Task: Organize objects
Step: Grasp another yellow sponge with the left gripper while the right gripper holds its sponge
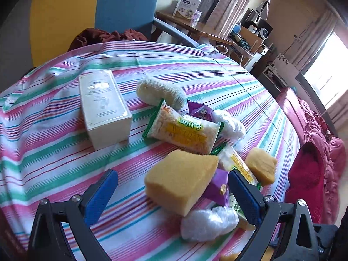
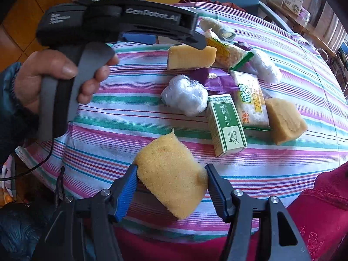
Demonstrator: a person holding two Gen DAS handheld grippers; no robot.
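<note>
My right gripper (image 2: 170,179) is shut on a yellow sponge (image 2: 171,176), held just above the striped cloth (image 2: 108,113). My left gripper (image 1: 173,184) is open above the cloth, its jaws on either side of another yellow sponge (image 1: 180,182); that sponge also shows in the right wrist view (image 2: 191,56). Around it lie a snack packet (image 1: 184,130), a purple packet (image 1: 217,187), a crumpled plastic ball (image 1: 208,221), a third sponge (image 1: 262,165), a rolled cloth (image 1: 158,91) and a white box (image 1: 104,108). A green-and-white box (image 2: 226,124) lies near the right gripper.
The left hand-held gripper body (image 2: 117,21) hangs over the table's left part in the right wrist view. A red bedspread (image 1: 311,148) lies right of the table. A blue-and-yellow chair (image 1: 95,10) and a desk (image 1: 191,26) stand behind.
</note>
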